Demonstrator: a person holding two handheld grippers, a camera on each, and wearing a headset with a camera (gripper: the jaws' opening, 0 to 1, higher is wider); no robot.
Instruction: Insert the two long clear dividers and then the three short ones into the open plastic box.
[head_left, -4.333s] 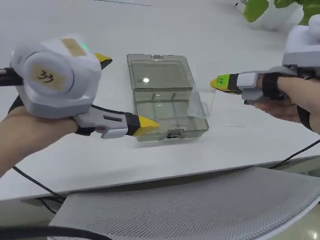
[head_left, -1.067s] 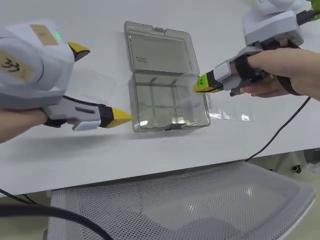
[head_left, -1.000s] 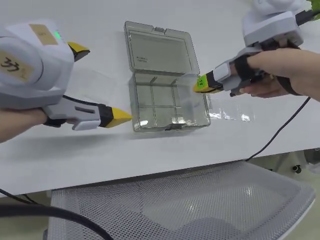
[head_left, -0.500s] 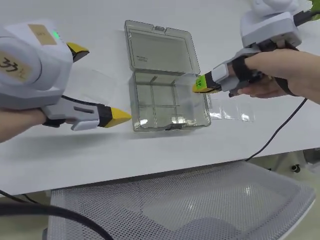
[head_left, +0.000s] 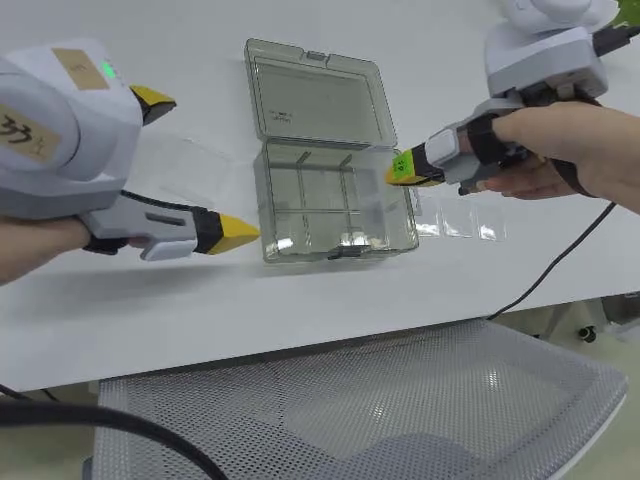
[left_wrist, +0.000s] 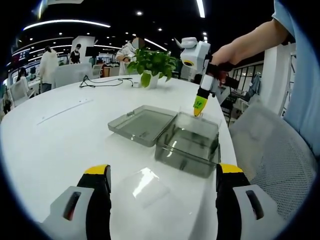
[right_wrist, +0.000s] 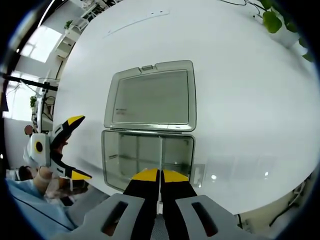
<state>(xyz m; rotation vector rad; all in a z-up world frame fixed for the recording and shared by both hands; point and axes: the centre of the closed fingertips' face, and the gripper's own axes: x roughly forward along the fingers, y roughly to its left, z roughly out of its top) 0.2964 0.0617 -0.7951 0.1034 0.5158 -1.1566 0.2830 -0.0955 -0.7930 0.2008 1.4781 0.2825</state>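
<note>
- The left white gripper with yellow-tipped jaws (head_left: 193, 165) is spread wide and grips nothing, above one flat clear plastic sheet (left_wrist: 145, 184) on the table left of the box.
- One open smoky-clear plastic box (head_left: 335, 243) has its lid laid flat behind; dividers stand inside, too faint to count.
- The right gripper (head_left: 397, 172) is pinched on what looks like one clear plastic divider (head_left: 385, 200), over the box's right side.
- About three clear short pieces (head_left: 460, 227) lie flat just right of the box.

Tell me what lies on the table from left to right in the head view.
Clear divider sheet → open plastic box → row of short clear dividers.
</note>
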